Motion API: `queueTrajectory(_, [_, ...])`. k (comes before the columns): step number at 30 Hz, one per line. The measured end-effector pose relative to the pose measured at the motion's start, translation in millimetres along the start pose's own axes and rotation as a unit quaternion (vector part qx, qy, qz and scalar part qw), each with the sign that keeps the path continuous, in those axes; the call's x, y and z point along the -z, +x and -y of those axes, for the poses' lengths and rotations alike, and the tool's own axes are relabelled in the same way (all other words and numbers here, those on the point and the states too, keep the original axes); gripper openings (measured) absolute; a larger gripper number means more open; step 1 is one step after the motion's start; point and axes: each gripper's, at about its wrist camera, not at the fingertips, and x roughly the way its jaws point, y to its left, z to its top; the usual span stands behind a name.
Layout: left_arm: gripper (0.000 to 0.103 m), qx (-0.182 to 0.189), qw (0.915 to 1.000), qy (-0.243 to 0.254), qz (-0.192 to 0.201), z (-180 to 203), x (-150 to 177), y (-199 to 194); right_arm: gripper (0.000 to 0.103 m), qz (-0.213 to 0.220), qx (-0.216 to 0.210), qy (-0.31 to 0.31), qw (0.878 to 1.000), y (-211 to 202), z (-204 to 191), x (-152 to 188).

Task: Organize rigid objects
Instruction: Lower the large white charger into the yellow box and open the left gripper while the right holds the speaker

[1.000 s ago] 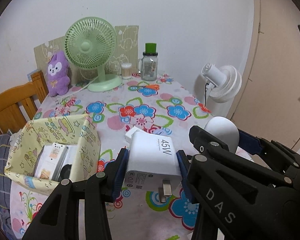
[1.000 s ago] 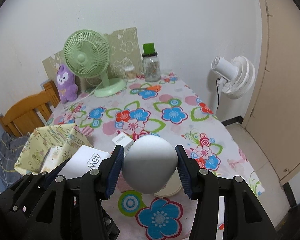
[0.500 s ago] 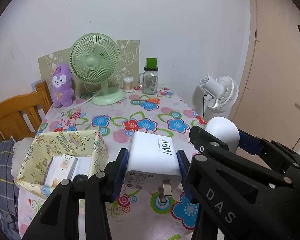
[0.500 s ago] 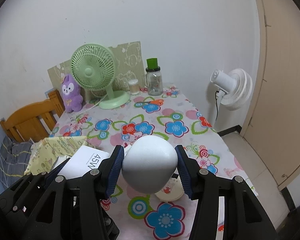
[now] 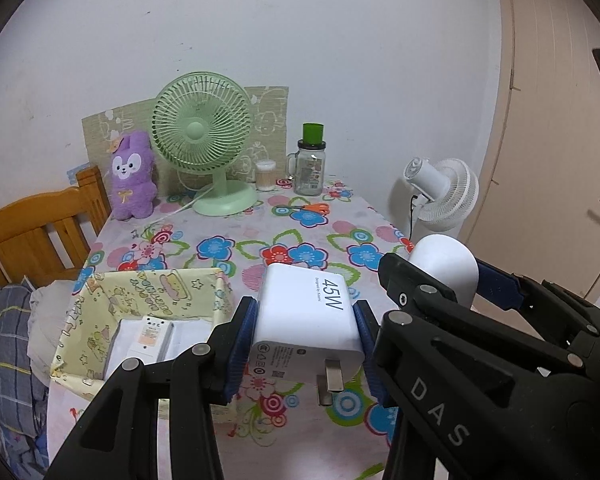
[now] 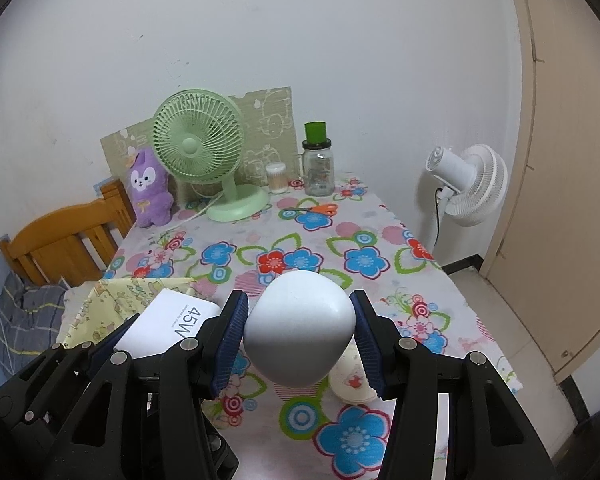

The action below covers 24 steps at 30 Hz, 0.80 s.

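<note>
Above the near edge of the tabletop (image 6: 452, 300), both loads hang in the air. The left gripper (image 5: 306, 344) is clamped on a white 45W charger (image 5: 306, 320), prongs toward the camera; the right gripper (image 6: 300, 338) is clamped on a smooth white egg-shaped object (image 6: 300, 332). The yellow patterned box (image 5: 100, 300) sits at the near left corner, already holding items. Probably the charger goes first: carry it left over the box's open top, lower it inside the walls, then let go.
</note>
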Motion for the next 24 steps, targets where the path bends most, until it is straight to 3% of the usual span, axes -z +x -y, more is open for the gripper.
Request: queueTrajectory(24, [0.050,-0.030,0.9992,-0.019,-0.017,-84,-2,22,0.055,-0.034,-0.026,-0.033,0.999,51,-85,-8])
